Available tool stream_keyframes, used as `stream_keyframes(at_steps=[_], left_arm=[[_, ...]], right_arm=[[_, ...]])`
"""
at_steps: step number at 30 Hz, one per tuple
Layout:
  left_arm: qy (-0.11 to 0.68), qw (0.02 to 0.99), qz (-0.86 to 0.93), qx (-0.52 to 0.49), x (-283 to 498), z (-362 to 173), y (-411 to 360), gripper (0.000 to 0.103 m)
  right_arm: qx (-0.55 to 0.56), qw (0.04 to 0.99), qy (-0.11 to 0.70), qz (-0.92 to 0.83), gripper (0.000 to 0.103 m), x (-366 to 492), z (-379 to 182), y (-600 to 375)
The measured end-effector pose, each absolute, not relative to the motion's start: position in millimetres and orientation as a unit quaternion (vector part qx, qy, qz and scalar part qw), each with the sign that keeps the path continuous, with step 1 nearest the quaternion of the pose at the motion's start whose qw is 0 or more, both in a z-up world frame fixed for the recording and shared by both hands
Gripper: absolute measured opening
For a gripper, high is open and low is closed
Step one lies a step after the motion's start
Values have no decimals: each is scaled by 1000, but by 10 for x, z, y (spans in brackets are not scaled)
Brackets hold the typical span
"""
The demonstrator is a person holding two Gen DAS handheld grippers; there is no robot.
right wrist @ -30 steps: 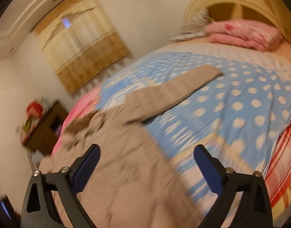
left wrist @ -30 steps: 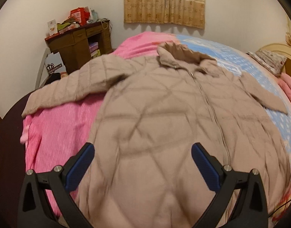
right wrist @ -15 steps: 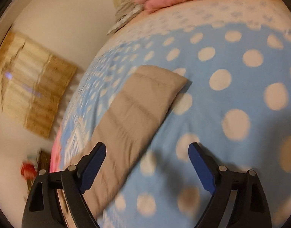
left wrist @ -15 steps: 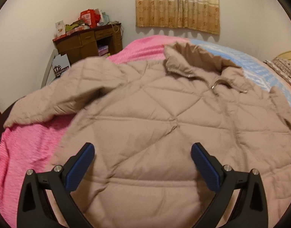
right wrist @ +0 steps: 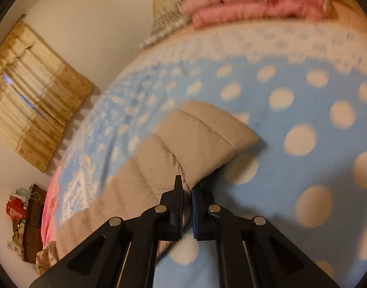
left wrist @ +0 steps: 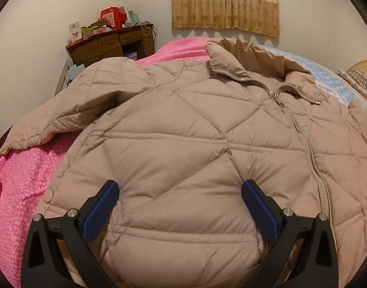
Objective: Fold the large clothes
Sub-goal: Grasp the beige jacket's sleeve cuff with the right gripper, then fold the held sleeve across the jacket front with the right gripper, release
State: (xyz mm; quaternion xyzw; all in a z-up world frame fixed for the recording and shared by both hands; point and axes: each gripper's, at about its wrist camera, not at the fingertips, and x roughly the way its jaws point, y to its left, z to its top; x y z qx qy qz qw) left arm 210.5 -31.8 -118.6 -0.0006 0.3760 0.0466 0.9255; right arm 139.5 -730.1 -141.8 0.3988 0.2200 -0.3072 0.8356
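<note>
A beige quilted jacket lies front-up and zipped across a bed, its sleeve stretched onto a blue polka-dot sheet. The right gripper has its fingers pinched on the sleeve's edge near the cuff; the left gripper hovers over the jacket's front, fingers spread wide and empty. Folding the sleeve well likely means lifting it low and carrying it across the chest without dragging the puffy, slippery shell. A pink blanket covers the bed's other half.

Beige diamond-quilted jacket, pink textured blanket, blue sheet with cream dots
</note>
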Motion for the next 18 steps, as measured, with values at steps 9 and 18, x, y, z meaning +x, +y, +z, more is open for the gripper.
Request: stream_keyframes(at_steps=[9, 18], left_arm=[[371, 928, 30, -23, 2121, -1198, -267, 103], [353, 932, -11, -78, 2028, -1184, -124, 103]], right_arm=[[152, 957, 159, -187, 4, 1507, 288, -5655], [-5, 977, 209, 44, 4, 2277, 259, -3038]])
